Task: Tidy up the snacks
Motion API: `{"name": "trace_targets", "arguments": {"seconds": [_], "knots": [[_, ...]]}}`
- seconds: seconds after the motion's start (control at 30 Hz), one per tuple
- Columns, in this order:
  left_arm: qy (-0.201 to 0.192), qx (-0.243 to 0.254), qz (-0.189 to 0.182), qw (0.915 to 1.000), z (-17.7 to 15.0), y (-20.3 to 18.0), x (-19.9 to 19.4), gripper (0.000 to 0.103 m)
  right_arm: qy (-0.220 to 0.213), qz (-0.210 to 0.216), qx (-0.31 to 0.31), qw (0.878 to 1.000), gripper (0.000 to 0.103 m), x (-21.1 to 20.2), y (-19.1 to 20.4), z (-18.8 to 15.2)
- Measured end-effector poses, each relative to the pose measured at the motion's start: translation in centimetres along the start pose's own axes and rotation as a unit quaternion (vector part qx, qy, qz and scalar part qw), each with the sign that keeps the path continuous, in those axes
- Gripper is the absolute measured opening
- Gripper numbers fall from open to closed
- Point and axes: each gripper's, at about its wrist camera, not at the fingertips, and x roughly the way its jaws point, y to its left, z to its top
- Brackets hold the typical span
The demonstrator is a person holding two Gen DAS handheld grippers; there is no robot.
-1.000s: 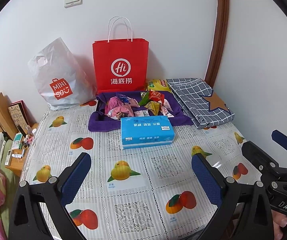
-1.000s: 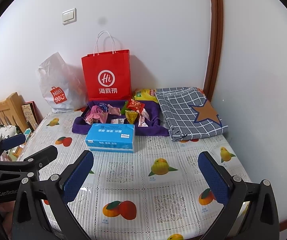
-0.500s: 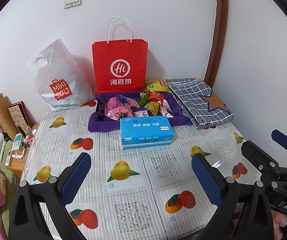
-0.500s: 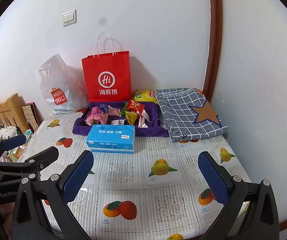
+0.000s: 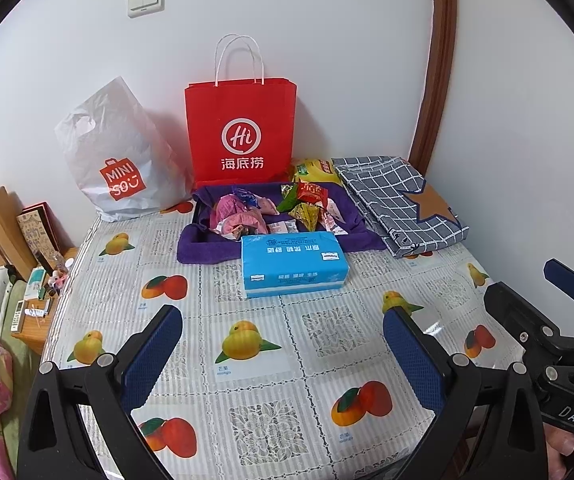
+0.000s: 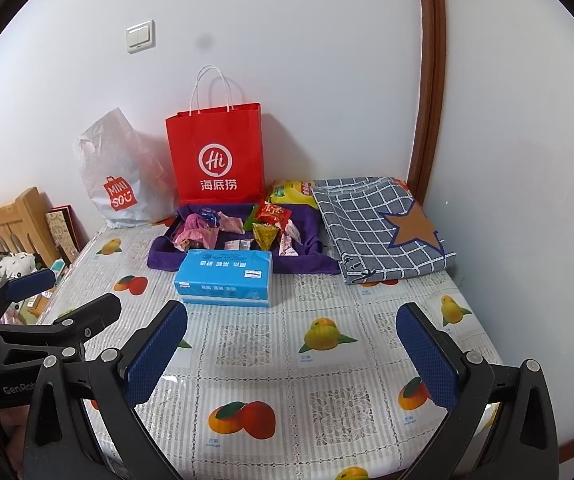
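Observation:
Several wrapped snacks (image 5: 271, 210) lie in a purple cloth tray (image 5: 203, 246) at the back of the table; they also show in the right wrist view (image 6: 243, 226). A blue tissue pack (image 5: 293, 264) lies just in front of the tray. A yellow snack bag (image 5: 315, 168) stands behind the tray. My left gripper (image 5: 283, 354) is open and empty above the near table. My right gripper (image 6: 293, 354) is open and empty too, well short of the tissue pack (image 6: 225, 278).
A red paper bag (image 5: 241, 132) and a white Miniso plastic bag (image 5: 119, 156) stand against the back wall. A folded grey checked cloth (image 5: 399, 200) lies at the back right. The table's left edge (image 5: 67, 280) drops to a wooden shelf with small items.
Both grippers have drifted slightly; the view of the table shifts a little. Both stay open and nothing on the table has moved.

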Motion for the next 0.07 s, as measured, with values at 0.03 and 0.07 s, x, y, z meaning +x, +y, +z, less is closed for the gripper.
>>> {"name": "trace_targets", "arguments": {"seconds": [0.03, 0.07], "knots": [[-0.001, -0.001, 0.000, 1.0000, 0.01, 0.09, -0.04, 0.102, -0.001, 0.000, 0.000, 1.000, 0.103, -0.04, 0.01, 0.00], [-0.002, -0.002, -0.001, 1.0000, -0.01, 0.17, -0.08, 0.102, -0.001, 0.000, 0.000, 1.000, 0.103, -0.07, -0.02, 0.00]]}}
